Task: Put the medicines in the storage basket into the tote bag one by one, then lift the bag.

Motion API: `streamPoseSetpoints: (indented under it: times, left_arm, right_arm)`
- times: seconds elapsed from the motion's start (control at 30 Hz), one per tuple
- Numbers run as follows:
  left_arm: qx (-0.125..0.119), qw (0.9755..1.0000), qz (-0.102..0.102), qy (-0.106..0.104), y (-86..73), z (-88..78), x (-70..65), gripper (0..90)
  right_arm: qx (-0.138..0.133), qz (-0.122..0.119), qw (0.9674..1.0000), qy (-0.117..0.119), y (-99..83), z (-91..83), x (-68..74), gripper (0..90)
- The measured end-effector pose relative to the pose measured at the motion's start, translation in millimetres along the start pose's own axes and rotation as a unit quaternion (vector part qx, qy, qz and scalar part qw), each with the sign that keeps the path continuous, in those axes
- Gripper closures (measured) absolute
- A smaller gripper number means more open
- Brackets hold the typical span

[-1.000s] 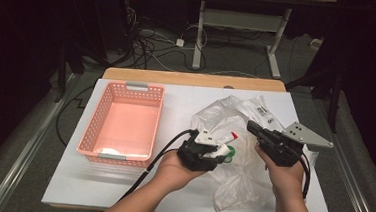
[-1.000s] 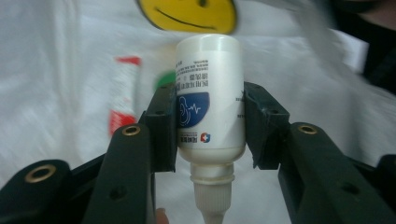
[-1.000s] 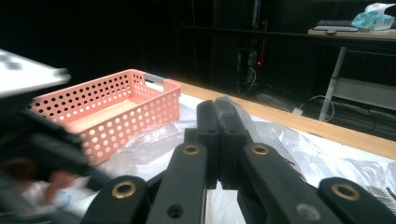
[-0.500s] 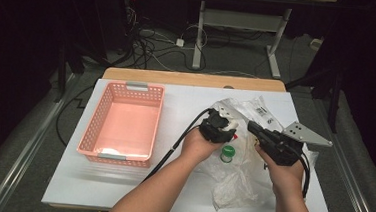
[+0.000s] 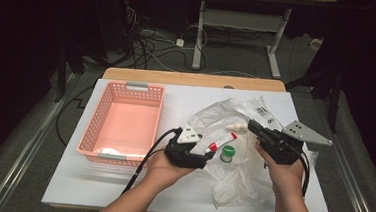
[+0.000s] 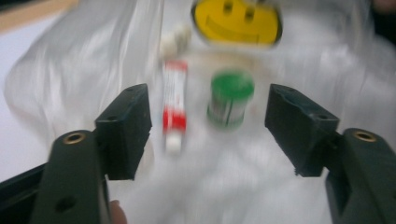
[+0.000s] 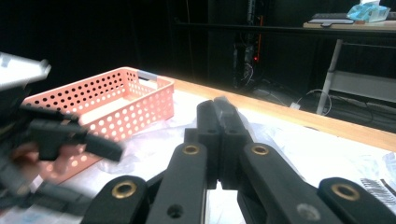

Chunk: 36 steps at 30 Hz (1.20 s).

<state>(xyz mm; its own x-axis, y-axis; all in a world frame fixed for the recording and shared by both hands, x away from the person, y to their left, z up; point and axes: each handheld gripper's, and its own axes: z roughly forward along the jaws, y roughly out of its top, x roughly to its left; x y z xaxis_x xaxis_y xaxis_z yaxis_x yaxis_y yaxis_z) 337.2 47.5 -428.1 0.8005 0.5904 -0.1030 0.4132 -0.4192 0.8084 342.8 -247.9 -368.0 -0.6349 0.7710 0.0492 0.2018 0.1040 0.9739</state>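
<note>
While the right tool (image 5: 255, 128) pinches the plastic bag (image 5: 241, 182), centre the spread, just-opening left tool (image 6: 208, 121) over the tube (image 6: 173, 112) at mid-frame.

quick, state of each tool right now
left tool: open, jaws just been opening, holding nothing, red-and-white tube and green-capped jar lie between them
right tool: shut on the clear plastic bag

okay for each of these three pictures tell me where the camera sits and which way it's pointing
High view: above the person's side, looking forward and down on the white table; both forearms enter from below.
Left gripper view: rides the left tool, looking past its open jaws at a red-and-white tube and green-capped jar on the plastic bag.
Right gripper view: rides the right tool, jaws shut on bag film, facing the pink basket.
Shared: high and left gripper views show tube and jar.
</note>
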Motion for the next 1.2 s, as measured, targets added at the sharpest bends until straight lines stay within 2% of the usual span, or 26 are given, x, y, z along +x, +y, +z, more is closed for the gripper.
streamPoseSetpoints:
  times: [0.03,0.1,0.2,0.23,0.27,0.33,0.47,0.53,0.6,0.63,0.67,0.73,0.8,0.87,0.9,0.97,1.07,1.13,1.2]
  left_arm:
    - [0.014,0.9999,-0.004,-0.003,-8.5,3.6,0.4,30.1]
    - [0.059,0.9982,-0.005,-0.004,-19.8,17.3,-1.8,24.0]
    - [0.105,0.9943,0.016,0.000,-31.7,38.0,-9.4,23.3]
    - [0.113,0.9931,0.029,0.004,-36.0,43.5,-12.1,23.4]
    - [0.104,0.9938,0.038,0.009,-38.6,42.7,-13.7,22.2]
    - [0.101,0.9942,0.035,0.009,-39.1,42.5,-13.4,27.7]
    - [0.089,0.9953,0.035,0.008,-40.2,40.9,-13.5,49.7]
    - [0.087,0.9955,0.038,0.004,-40.1,40.9,-13.8,64.3]
    - [0.086,0.9961,0.022,0.003,-39.2,41.2,-10.3,74.4]
    - [0.084,0.9965,0.005,0.002,-38.9,41.5,-7.0,83.2]
    - [0.083,0.9965,-0.009,-0.009,-38.7,41.6,-3.4,88.6]
    - [0.080,0.9965,-0.017,-0.018,-39.2,40.6,-0.6,88.9]
    - [0.063,0.9978,-0.011,-0.022,-40.1,36.8,-1.3,89.0]
    - [0.030,0.9994,-0.002,-0.018,-39.6,29.9,-1.4,89.0]
    - [0.008,0.9997,-0.007,-0.020,-36.9,25.0,-0.7,89.0]
    - [-0.017,0.9997,-0.005,-0.016,-30.3,16.9,-0.6,89.1]
    - [-0.058,0.9983,0.005,-0.003,-15.5,1.7,-1.0,89.1]
    - [-0.085,0.9964,0.004,-0.001,-3.3,-8.5,0.3,89.1]
    - [-0.115,0.9933,0.006,0.010,10.8,-17.8,1.7,89.1]
  right_arm:
    - [0.003,-0.001,1.0000,0.002,-1.1,0.3,0.6,90.0]
    - [0.009,0.001,1.0000,0.001,-3.3,1.9,1.5,90.0]
    - [0.012,-0.002,0.9999,0.004,-4.6,2.8,1.6,90.0]
    - [0.011,-0.001,0.9999,0.004,-4.2,2.2,1.9,90.0]
    - [0.009,-0.001,1.0000,0.003,-3.8,1.3,1.7,90.0]
    - [0.007,0.000,1.0000,0.002,-3.3,-0.4,0.8,90.0]
    - [0.008,0.003,1.0000,0.001,-5.0,-0.6,-0.7,90.0]
    - [0.009,0.002,1.0000,0.000,-5.8,-0.4,-0.7,90.0]
    - [0.011,0.000,0.9999,0.002,-6.0,-0.9,0.0,90.0]
    - [0.011,-0.001,0.9999,0.000,-6.0,-1.0,0.3,90.0]
    - [0.011,0.000,0.9999,0.000,-5.9,-0.9,0.6,90.0]
    - [0.011,0.000,0.9999,-0.001,-5.9,-0.4,1.1,90.0]
    - [0.011,-0.001,0.9999,-0.001,-5.9,1.0,1.1,90.0]
    - [0.012,0.002,0.9999,-0.001,-5.9,2.5,0.3,90.0]
    - [0.012,0.000,0.9999,-0.001,-5.8,3.7,-0.5,90.0]
    - [0.011,0.000,0.9999,-0.002,-5.5,4.8,-0.6,90.0]
    - [0.005,-0.002,1.0000,-0.005,-2.4,3.2,0.0,90.0]
    - [-0.001,-0.007,0.9999,-0.007,1.9,2.3,1.3,90.0]
    - [-0.010,-0.012,0.9998,-0.009,8.3,2.4,3.0,90.0]
